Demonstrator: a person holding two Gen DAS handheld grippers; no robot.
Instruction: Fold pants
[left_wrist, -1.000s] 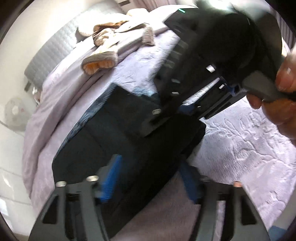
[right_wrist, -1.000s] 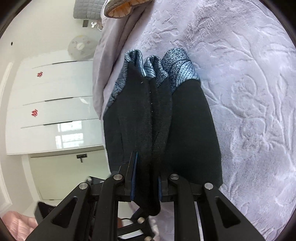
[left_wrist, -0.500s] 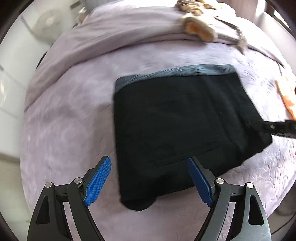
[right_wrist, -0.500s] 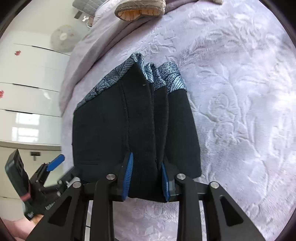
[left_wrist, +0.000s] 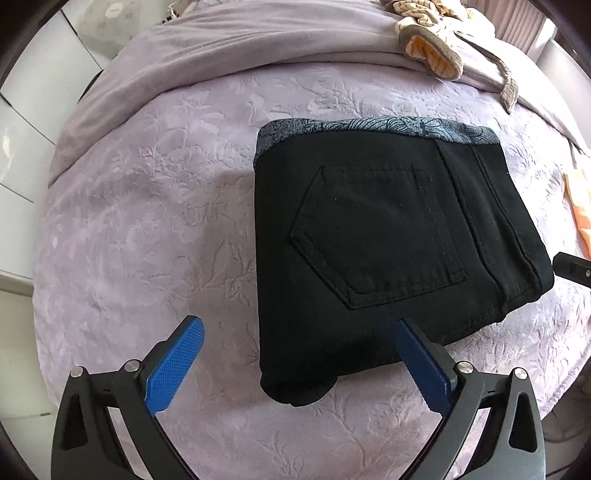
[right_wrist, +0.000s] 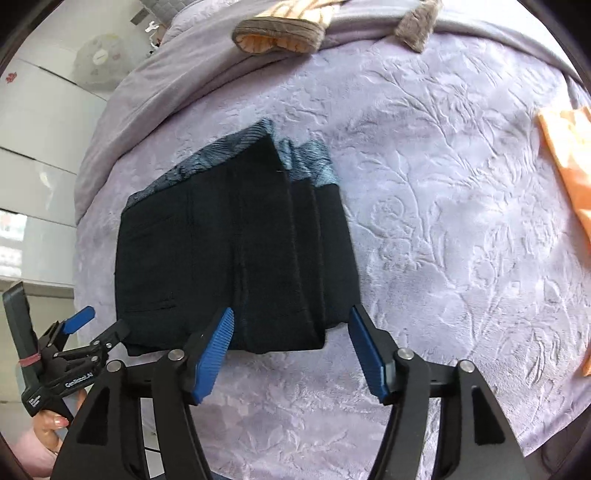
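Through the left wrist camera, the black pants (left_wrist: 388, 251) are lying folded into a compact rectangle on the lilac embossed bedspread (left_wrist: 147, 221), back pocket facing up and the grey patterned waistband running along the far edge. The left gripper (left_wrist: 295, 363) is hovering just above the near edge of the bundle with its jaws spread wide, gripping nothing. A beige striped garment (left_wrist: 436, 40) is sitting well beyond, on the bed's far side.

Through the right wrist camera, the pants (right_wrist: 229, 258) are showing their stacked fold layers. The right gripper (right_wrist: 291, 347) is standing wide open too, its blue pads (right_wrist: 212, 350) flanking the near edge of the fold; whether they are touching the cloth is hard to judge from here. An orange cloth (right_wrist: 569, 162) is lying well apart on the right.
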